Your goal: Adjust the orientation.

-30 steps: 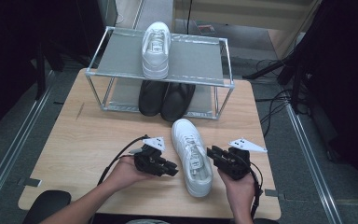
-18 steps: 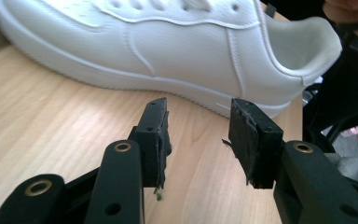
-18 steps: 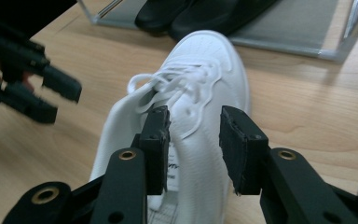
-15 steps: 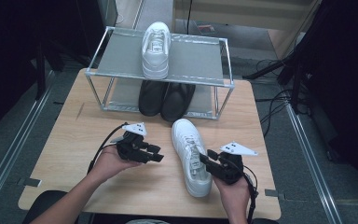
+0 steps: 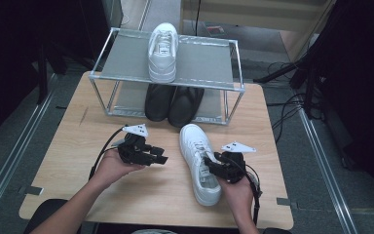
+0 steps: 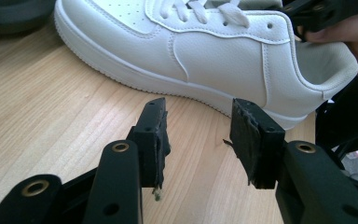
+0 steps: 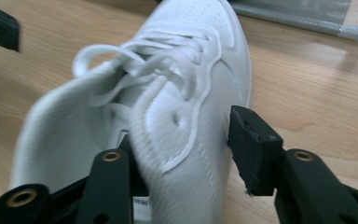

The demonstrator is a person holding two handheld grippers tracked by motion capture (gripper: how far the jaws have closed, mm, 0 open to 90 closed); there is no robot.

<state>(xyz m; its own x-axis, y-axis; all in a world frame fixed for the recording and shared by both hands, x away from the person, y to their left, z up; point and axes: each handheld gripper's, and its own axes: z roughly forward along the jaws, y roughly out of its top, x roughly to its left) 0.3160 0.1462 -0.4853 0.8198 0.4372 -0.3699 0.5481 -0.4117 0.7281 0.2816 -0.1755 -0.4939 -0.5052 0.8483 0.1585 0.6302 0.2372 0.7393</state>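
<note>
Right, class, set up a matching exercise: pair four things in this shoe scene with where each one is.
Things:
1. black shoes
2. white shoe with laces toward us
3. other white shoe
4. left gripper

Places:
A. top shelf of the rack
B. tabletop, with one wall between the right gripper fingers
C. lower shelf
D. beside the tabletop shoe, empty

Pairs: 1-C, 2-B, 3-A, 4-D

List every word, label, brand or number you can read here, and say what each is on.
No text reads fully.
Shoe: a label at its collar, behind the right gripper, shows something like "DIV40", cut off and blurred; not readable with certainty.
Shelf shoe: a tongue tag, too small to read.
Floor behind the rack: a red-marked item, too small to read.
Black shoes, table, left gripper: no text.
</note>
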